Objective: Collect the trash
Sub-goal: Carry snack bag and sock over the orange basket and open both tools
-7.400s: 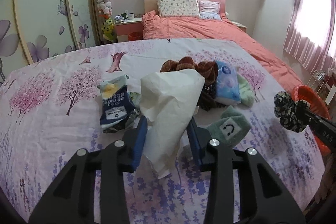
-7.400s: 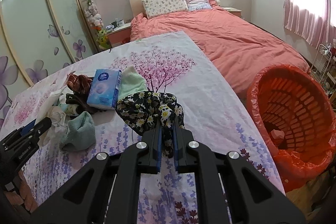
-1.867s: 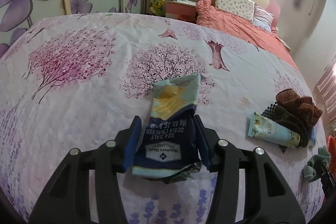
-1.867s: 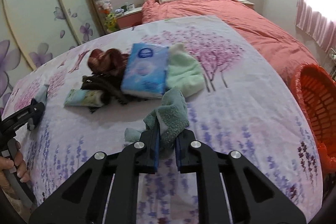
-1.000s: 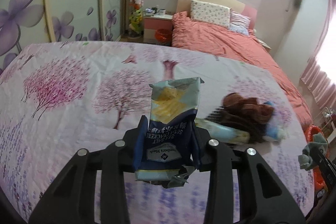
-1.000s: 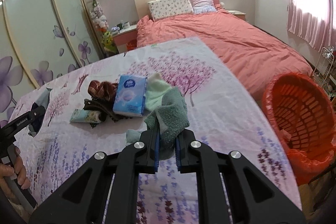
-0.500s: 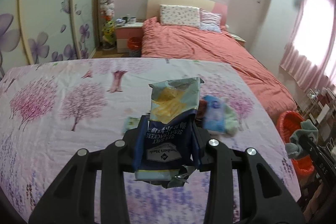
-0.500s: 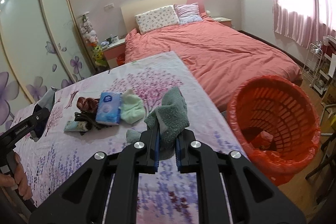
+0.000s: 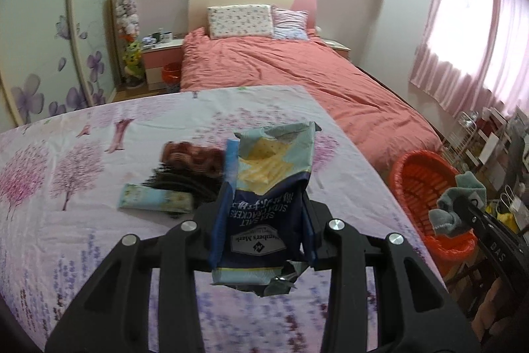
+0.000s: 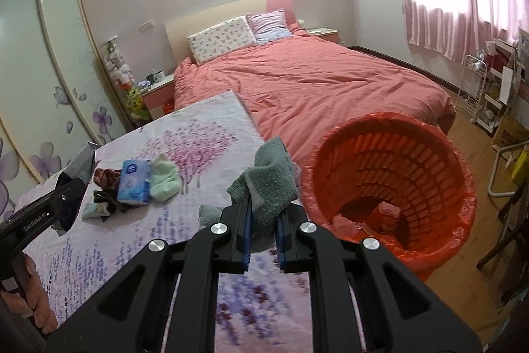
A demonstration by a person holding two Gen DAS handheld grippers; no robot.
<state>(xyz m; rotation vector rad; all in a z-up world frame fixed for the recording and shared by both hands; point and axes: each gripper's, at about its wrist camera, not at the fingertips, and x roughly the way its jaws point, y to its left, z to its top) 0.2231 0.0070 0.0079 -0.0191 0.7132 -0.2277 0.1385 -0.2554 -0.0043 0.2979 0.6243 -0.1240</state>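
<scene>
Wrapper [image 9: 264,214] sits clamped in left jaws; right jaws pinch a sock [image 10: 269,184]. Both head for the bin [image 10: 463,187] off the bed's [image 10: 205,134] edge. Next: get above it, release.

A floral sheet [image 10: 198,134] carries a tissue pack [image 10: 134,182], pale-green cloth [image 10: 163,179], tube [image 9: 155,202] and brown fabric [image 9: 191,156]

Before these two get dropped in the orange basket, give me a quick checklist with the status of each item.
1. Cracker wrapper clamped in the left hand-held gripper: ok.
2. Green sock pinched in the right hand-held gripper: ok.
3. Orange basket mouth open, liner in place: ok.
4. Room left in the basket: ok, only a few items at the bottom.
5. Right hand-held gripper over the opening: not ok, it is beside the rim, above the bedspread.
6. Sock counts as trash: cannot tell.
</scene>
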